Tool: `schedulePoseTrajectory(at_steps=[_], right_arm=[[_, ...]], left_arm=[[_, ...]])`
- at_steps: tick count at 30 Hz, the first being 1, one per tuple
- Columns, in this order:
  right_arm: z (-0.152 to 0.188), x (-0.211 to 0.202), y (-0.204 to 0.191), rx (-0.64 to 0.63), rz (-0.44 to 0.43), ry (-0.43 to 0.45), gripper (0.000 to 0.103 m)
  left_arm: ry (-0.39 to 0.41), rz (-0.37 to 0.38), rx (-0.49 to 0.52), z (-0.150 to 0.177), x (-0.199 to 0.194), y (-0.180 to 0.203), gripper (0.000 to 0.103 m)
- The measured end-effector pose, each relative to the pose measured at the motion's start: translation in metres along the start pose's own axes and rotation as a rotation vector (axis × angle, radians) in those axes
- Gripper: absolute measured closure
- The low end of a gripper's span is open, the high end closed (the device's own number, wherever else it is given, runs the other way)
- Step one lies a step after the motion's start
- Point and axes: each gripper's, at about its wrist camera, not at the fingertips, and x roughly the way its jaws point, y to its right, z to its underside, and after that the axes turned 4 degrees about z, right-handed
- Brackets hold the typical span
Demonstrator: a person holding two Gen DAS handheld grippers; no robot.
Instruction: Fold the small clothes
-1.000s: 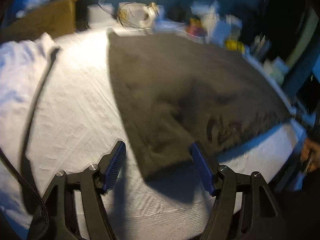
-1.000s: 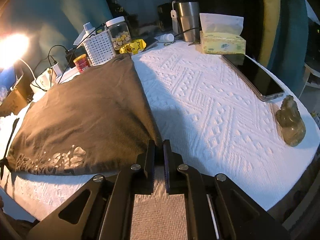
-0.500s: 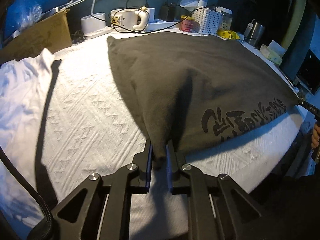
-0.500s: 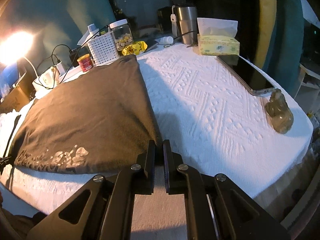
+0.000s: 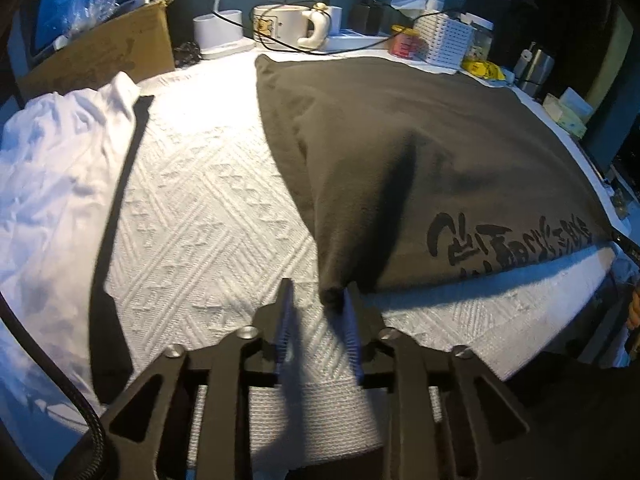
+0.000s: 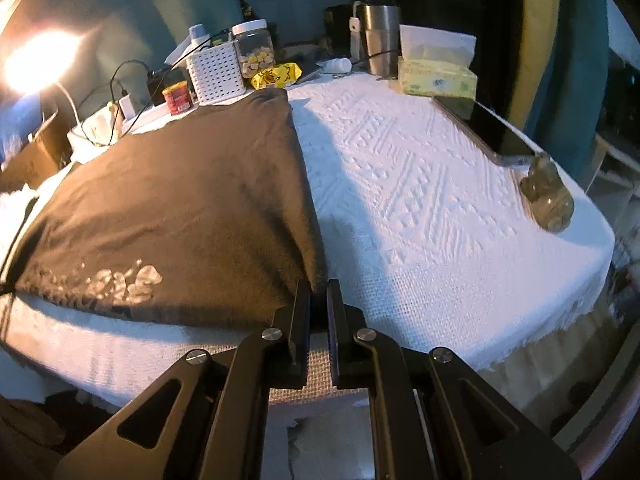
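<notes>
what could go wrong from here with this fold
The left gripper is opening with the dark shirt corner touching only one pad, so that corner may drop while the right gripper is shut on the other, skewing the fold. A swept shirt could also nudge the red can or cables at its far edge.

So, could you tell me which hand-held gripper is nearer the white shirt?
Left. The left hand-held gripper is at the dark garment's corner toward the white shirt; the right one holds the opposite corner.
</notes>
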Motion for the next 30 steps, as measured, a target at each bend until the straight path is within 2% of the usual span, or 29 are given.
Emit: schedulePoseTrajectory(at_steps=[1,2,4,8,9,10,11,12,13,14,17,21,24,26,30], right_arm=[[0.0,0.0,0.001,0.003,0.0,0.0,0.095],[0.0,0.0,0.003,0.011,0.0,-0.003,0.095],[-0.002,-0.001,0.006,0.028,-0.009,-0.01,0.095],[-0.008,-0.005,0.003,0.014,0.004,-0.029,0.095],[-0.011,-0.006,0.002,0.011,0.006,-0.036,0.091],[-0.012,-0.007,0.002,0.016,0.004,-0.037,0.08],[-0.014,-0.009,0.003,0.027,0.003,-0.033,0.059],[-0.016,-0.011,0.004,0.043,0.003,-0.028,0.048],[-0.017,-0.013,0.005,0.057,0.005,-0.02,0.03],[-0.018,-0.015,0.006,0.073,0.01,-0.006,0.025],[-0.02,-0.02,0.007,0.096,0.011,0.006,0.025],[-0.019,-0.026,0.0,0.118,-0.013,0.023,0.025],[-0.014,-0.032,-0.007,0.117,-0.015,0.06,0.025],[-0.009,-0.032,-0.011,0.121,-0.026,0.038,0.025],[0.002,-0.021,-0.007,0.239,-0.054,-0.065,0.025]], left_arm=[[0.01,-0.022,-0.006,-0.001,-0.002,0.0,0.057],[0.029,-0.042,-0.013,-0.003,-0.006,0.0,0.051],[0.073,-0.06,-0.028,-0.006,-0.016,-0.002,0.033],[0.167,-0.028,-0.085,-0.014,-0.035,-0.009,0.022],[0.184,-0.027,-0.097,-0.017,-0.038,-0.01,0.019],[0.201,-0.032,-0.106,-0.021,-0.039,-0.009,0.019],[0.215,-0.041,-0.113,-0.023,-0.039,-0.008,0.019],[0.234,-0.051,-0.127,-0.026,-0.039,-0.007,0.019],[0.269,-0.051,-0.15,-0.029,-0.04,-0.006,0.019],[0.294,-0.044,-0.163,-0.031,-0.04,-0.003,0.019],[0.365,0.009,-0.144,-0.038,-0.039,0.009,0.019],[0.376,0.054,-0.113,-0.041,-0.036,0.022,0.019],[0.367,0.053,-0.097,-0.041,-0.029,0.028,0.019],[0.359,0.092,-0.102,-0.041,-0.026,0.028,0.019],[0.315,0.131,-0.094,-0.043,-0.02,0.028,0.019]])
